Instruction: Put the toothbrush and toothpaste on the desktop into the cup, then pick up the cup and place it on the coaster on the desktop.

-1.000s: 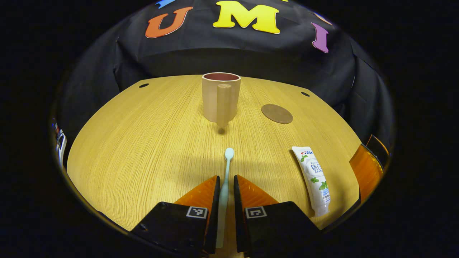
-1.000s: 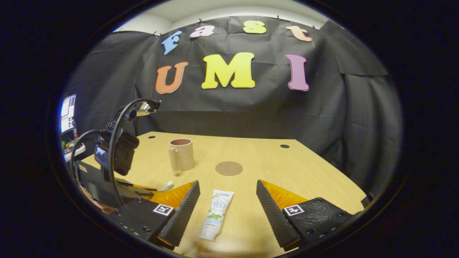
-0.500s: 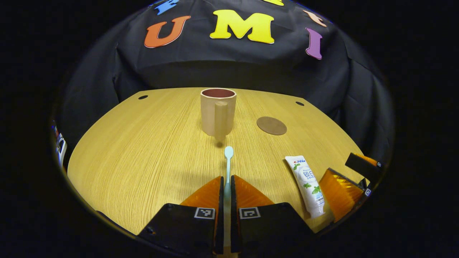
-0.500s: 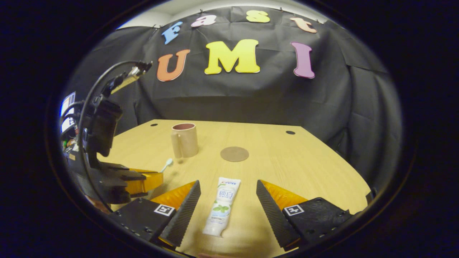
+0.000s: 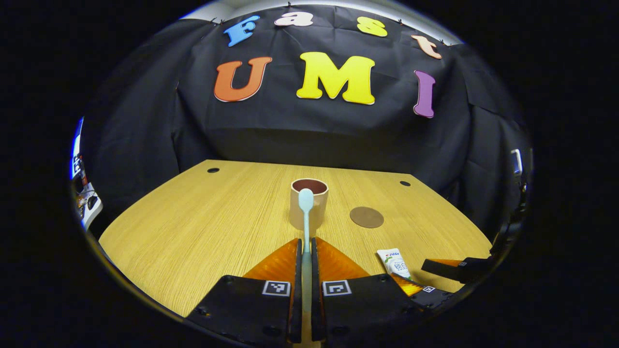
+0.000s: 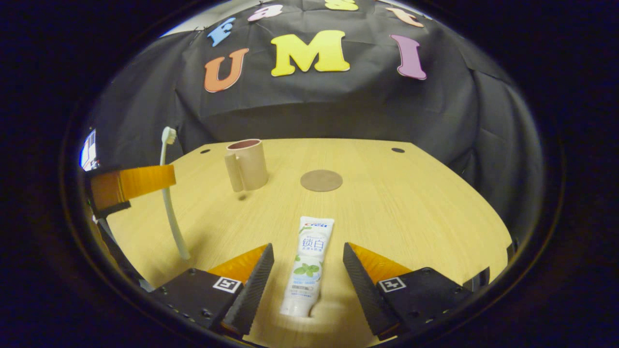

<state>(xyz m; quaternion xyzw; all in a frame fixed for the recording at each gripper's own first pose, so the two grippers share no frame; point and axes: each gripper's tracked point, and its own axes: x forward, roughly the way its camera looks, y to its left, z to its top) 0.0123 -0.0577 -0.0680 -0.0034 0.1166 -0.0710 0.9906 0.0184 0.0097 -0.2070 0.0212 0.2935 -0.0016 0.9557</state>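
The left claw (image 5: 304, 246) is pressed together on the handle of the toothbrush (image 5: 305, 212), both orange fingers (image 5: 280, 263) pinching it. In the left gripper view the brush runs straight toward 12 o'clock, its pale head overlapping the rim of the cup (image 5: 309, 205). In the right gripper view the brush stands nearly upright at 9 o'clock, clear of the table (image 6: 411, 212), head up and handle end hanging below the fingers.

The cup stands upright on the table, well back from the near edge, with its handle turned toward the cameras. The round brown coaster (image 6: 321, 180) lies flat to the cup's 3 o'clock, apart from it, with bare wood between and around them. Two small dark holes sit near the far corners of the table.

The right claw (image 6: 308, 256) is spread wide, its ribbed fingers (image 6: 254, 285) on either side of the toothpaste (image 6: 308, 266) and not touching it. The tube lies flat near the table's front edge, its cap end toward the camera and its flat end pointing to 12 o'clock at the coaster. The wood between the tube and the coaster is open, and the table's right side out to its rim is bare.
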